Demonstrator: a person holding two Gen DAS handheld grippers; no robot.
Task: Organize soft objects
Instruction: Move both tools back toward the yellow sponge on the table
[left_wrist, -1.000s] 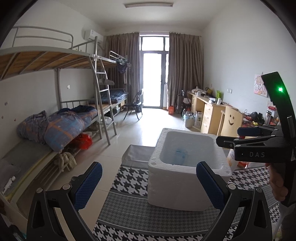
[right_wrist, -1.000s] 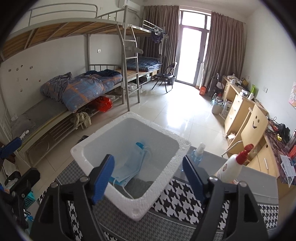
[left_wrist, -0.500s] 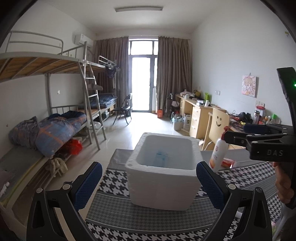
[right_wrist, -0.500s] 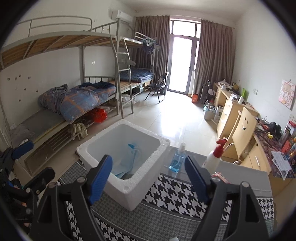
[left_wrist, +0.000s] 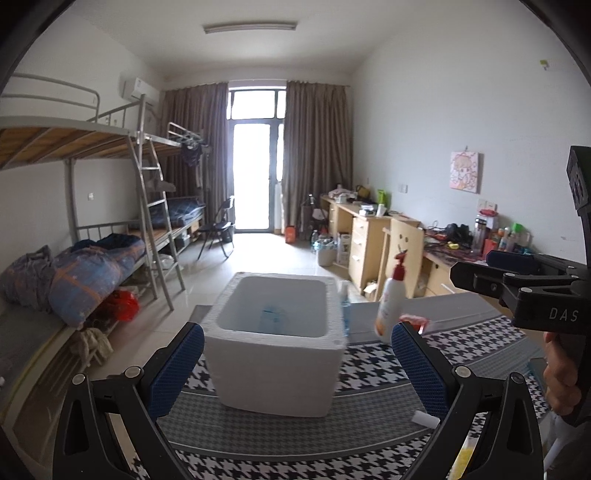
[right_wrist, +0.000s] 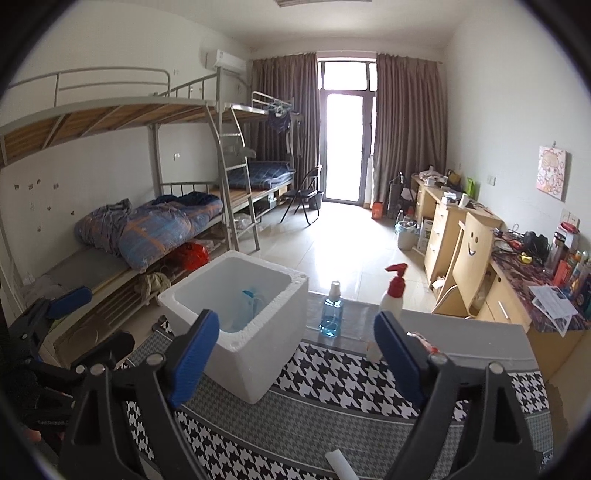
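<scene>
Item: foam box (right_wrist: 236, 328), white, open-topped, standing on a houndstooth cloth (right_wrist: 332, 413) over a table. Contents: a pale blue soft pack (right_wrist: 249, 306) lying against the far inner wall; nothing else visible inside. Progress, as judged: one soft thing is stowed; what remains is unclear, though a small white roll (right_wrist: 341, 463) at the cloth's near edge and a red-and-clear packet (left_wrist: 415, 323) by the spray bottle may be candidates. Behind the box stand a blue bottle (right_wrist: 331, 314) and a white spray bottle (right_wrist: 393, 295) with red trigger, both upright, neither looking soft. Left gripper (left_wrist: 293, 365): jaws spread wide and empty, blue pads (left_wrist: 175, 369) flanking the box in view but well short of it, not touching. Right gripper (right_wrist: 295, 363): jaws opening, nothing between them; the box sits ahead and left of its left pad, the blue bottle shows in the gap beyond, and the white roll lies near, below the fingers. The pack lies deep in the box, well apart from both sets of fingers. Next step likely: pick another soft item.
</scene>
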